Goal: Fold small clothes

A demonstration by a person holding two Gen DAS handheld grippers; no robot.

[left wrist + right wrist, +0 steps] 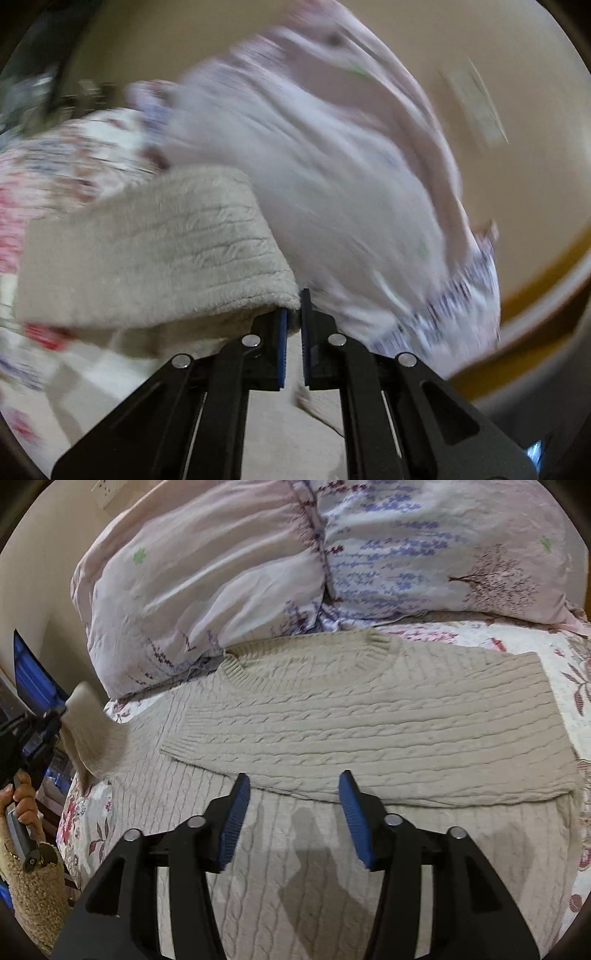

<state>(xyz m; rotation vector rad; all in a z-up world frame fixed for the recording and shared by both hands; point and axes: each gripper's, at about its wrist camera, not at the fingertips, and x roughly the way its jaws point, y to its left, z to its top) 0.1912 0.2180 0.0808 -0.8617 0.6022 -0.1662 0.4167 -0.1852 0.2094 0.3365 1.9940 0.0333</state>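
Note:
A beige cable-knit sweater point(369, 716) lies flat on the bed, its right sleeve folded across the chest. My left gripper point(293, 314) is shut on the sweater's left sleeve point(155, 251) and holds it lifted; in the right wrist view it shows at the far left point(55, 716) with the sleeve point(92, 734) raised off the bed. My right gripper point(295, 786) is open and empty, just above the sweater's body near the folded sleeve's lower edge.
A large floral duvet point(295, 561) is piled behind the sweater, touching its collar. A floral bedsheet point(569, 686) lies under it. A beige wall point(498, 55) stands behind. The left wrist view is motion-blurred.

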